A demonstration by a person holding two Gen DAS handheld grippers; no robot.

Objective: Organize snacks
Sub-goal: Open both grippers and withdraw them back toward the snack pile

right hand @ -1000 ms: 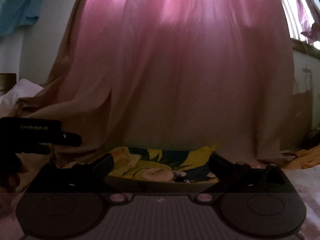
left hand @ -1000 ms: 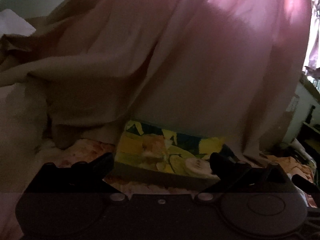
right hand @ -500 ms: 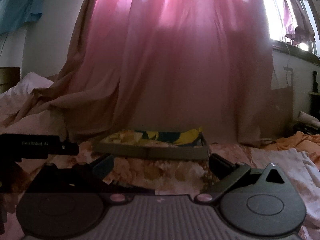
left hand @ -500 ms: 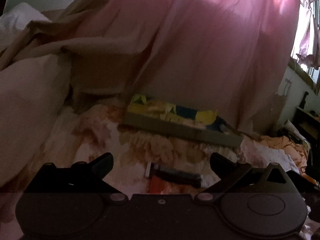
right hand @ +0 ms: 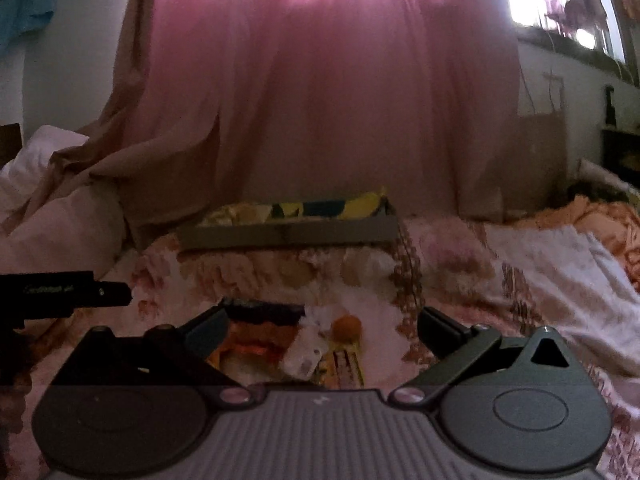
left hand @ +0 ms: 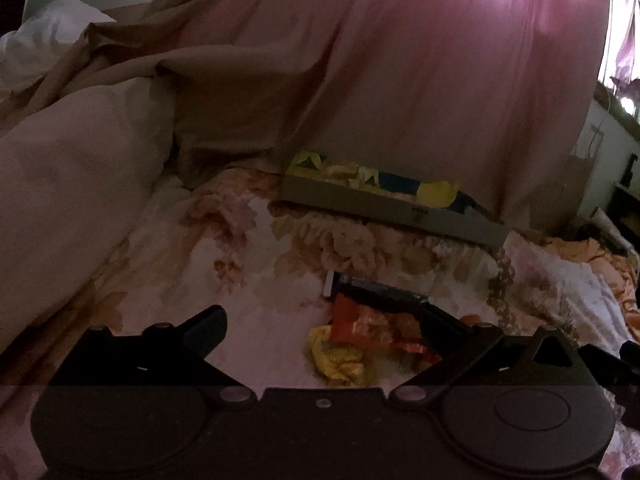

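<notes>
Hovering wide open and empty, left gripper (left hand: 324,330) and right gripper (right hand: 322,326), above near snack packets (left hand: 372,328); filled tray (right hand: 288,232) far behind

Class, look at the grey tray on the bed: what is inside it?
Inside the grey tray lie yellow, blue and pale snack packets. Its near wall hides their lower parts and the tray floor.
</notes>
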